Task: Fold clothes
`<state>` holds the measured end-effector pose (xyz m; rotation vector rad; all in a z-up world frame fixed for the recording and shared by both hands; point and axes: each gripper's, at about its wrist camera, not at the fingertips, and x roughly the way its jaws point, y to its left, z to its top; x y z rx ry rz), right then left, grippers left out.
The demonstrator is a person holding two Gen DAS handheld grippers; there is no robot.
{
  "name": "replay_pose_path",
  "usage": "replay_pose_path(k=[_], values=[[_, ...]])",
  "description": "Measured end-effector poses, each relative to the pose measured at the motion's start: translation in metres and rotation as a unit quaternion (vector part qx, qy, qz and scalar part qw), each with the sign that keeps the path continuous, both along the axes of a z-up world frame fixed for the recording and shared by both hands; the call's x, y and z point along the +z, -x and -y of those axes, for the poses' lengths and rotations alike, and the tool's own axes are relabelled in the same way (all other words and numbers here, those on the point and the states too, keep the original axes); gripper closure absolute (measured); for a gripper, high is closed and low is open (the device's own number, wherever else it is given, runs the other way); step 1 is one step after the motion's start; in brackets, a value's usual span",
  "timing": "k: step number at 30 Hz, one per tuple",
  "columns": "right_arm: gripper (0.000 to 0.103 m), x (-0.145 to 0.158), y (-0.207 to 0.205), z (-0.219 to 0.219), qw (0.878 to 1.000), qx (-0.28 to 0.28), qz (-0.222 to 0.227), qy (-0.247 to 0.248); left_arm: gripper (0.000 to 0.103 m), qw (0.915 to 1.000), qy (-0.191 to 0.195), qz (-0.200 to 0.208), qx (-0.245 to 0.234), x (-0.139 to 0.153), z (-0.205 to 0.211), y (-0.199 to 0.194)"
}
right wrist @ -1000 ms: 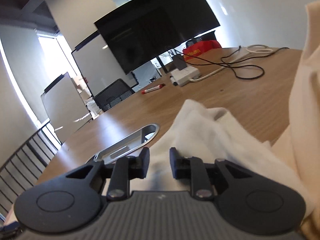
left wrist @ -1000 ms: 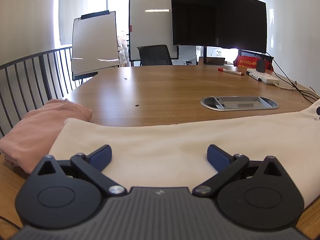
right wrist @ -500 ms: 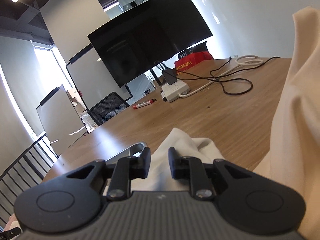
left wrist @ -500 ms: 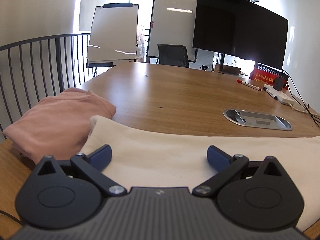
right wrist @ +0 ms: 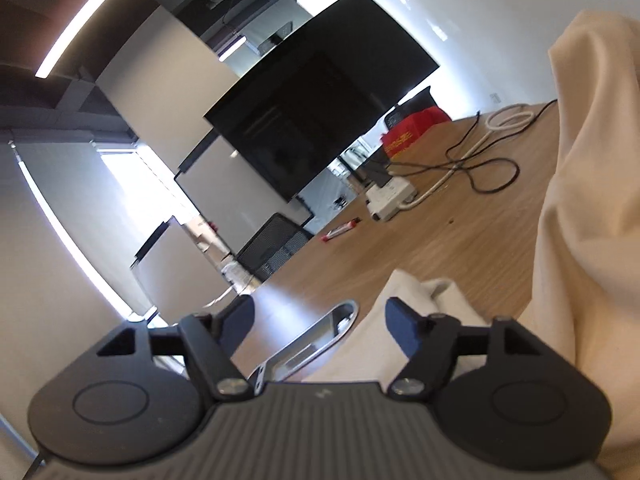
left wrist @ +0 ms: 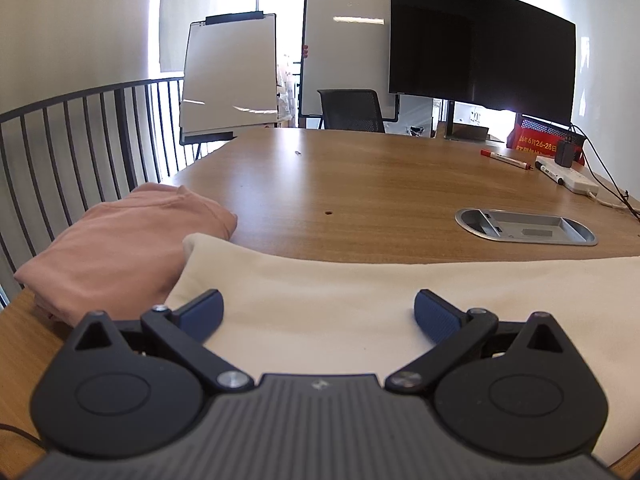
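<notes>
A cream garment (left wrist: 360,296) lies spread flat on the wooden table (left wrist: 360,184). My left gripper (left wrist: 318,310) hovers over its near edge, open and empty. A folded pink garment (left wrist: 120,248) sits at the left, touching the cream one's corner. In the right wrist view my right gripper (right wrist: 320,320) is open and tilted. The cream garment (right wrist: 580,240) rises in bunched folds to its right, and a white fold (right wrist: 424,292) lies by the right finger (right wrist: 402,326).
A metal cable tray (left wrist: 526,232) is set into the table; it also shows in the right wrist view (right wrist: 316,340). A red marker (left wrist: 506,158), power strip (left wrist: 572,178) and cables (right wrist: 480,160) lie further back. A black railing (left wrist: 60,140) runs along the left.
My right gripper has opened and let go of the white fold, and has tilted upward. The left wrist view has shifted left, bringing more of the pink garment into view.
</notes>
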<state>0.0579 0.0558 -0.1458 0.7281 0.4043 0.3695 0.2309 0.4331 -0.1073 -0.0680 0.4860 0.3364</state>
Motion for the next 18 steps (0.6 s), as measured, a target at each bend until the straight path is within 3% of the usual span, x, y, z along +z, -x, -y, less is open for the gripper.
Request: replay_pose_path(k=[4, 6, 8, 12, 18], values=[[0.020, -0.001, 0.018, 0.011, 0.995, 0.090, -0.049, -0.007, 0.000, 1.0000, -0.008, 0.001, 0.003, 0.000, 0.002, 0.000], [0.020, -0.006, 0.020, 0.018, 0.989, 0.092, -0.120, 0.004, 0.000, 1.0000, -0.008, 0.002, 0.005, 0.000, 0.002, 0.001], [0.020, -0.021, 0.022, 0.026, 0.976, 0.087, -0.200, -0.016, 0.000, 0.9999, -0.009, 0.001, 0.006, 0.001, 0.002, 0.001], [0.022, -0.044, 0.024, 0.035, 0.964, 0.081, -0.245, -0.058, 0.000, 1.0000, -0.006, -0.001, 0.007, 0.002, 0.001, 0.001], [0.022, -0.042, 0.016, 0.032, 0.986, -0.001, -0.168, 0.003, 0.000, 1.0000, -0.006, 0.000, 0.008, 0.002, 0.001, 0.001]])
